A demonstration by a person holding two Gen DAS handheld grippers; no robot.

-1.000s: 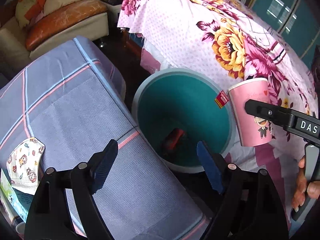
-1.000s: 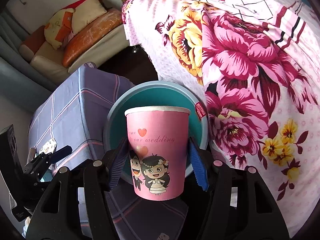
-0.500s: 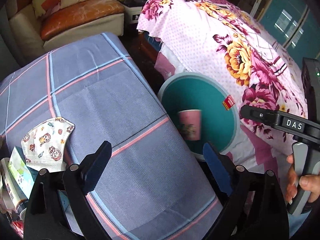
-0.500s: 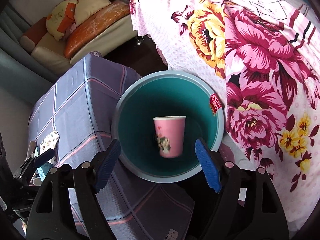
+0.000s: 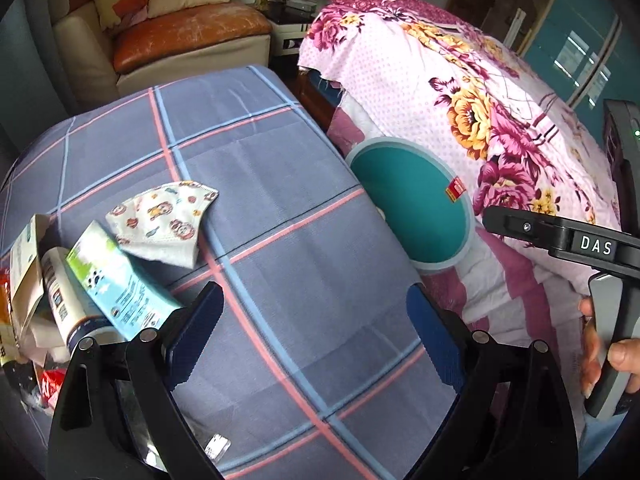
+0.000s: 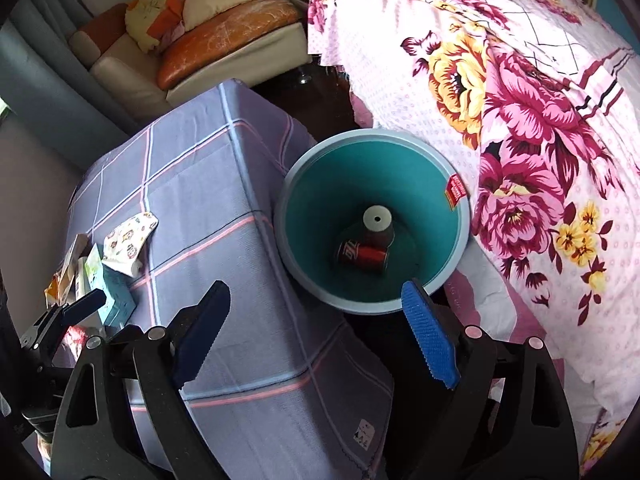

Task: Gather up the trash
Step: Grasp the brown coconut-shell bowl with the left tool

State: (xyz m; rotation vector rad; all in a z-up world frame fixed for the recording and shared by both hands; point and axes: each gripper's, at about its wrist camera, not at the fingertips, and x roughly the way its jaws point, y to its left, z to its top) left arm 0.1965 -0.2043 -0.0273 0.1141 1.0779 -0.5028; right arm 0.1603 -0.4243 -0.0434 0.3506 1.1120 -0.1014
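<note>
**Cup in the bin, both claws empty**

My right claw (image 6: 316, 334) hangs over the near rim of the bin (image 6: 288, 208), its blue pads spread wide with nothing between them; its jaws have just been opening. Down inside the teal bin the cup (image 6: 378, 226) lies at the bottom, its pale base turned up toward me, and a red can (image 6: 362, 256) lies on its side just beside it, touching or nearly so. A small red label (image 6: 455, 192) sticks to the bin's inner wall near the rim on the bed side.

The bin stands on the floor between the counter (image 6: 200, 168), draped in a blue checked cloth, and the bed (image 6: 520, 100) with its pink floral cover.

My left claw (image 5: 314, 330) hovers above the counter's cloth, also spread wide and empty; its jaws opened a little further within the last second. On the counter, ahead of it and to its left, lies a printed face mask (image 5: 164, 216). Just beside the mask a blue-green carton (image 5: 120, 284) leans against a white tube (image 5: 64, 296), with more wrappers (image 5: 24, 272) packed at the edge of view; I cannot make out what they are.

From the left wrist view, my right hand (image 5: 612, 356) grips the handle of the right claw beside the bed. A sofa (image 5: 180, 36) with cushions sits beyond the counter.
</note>
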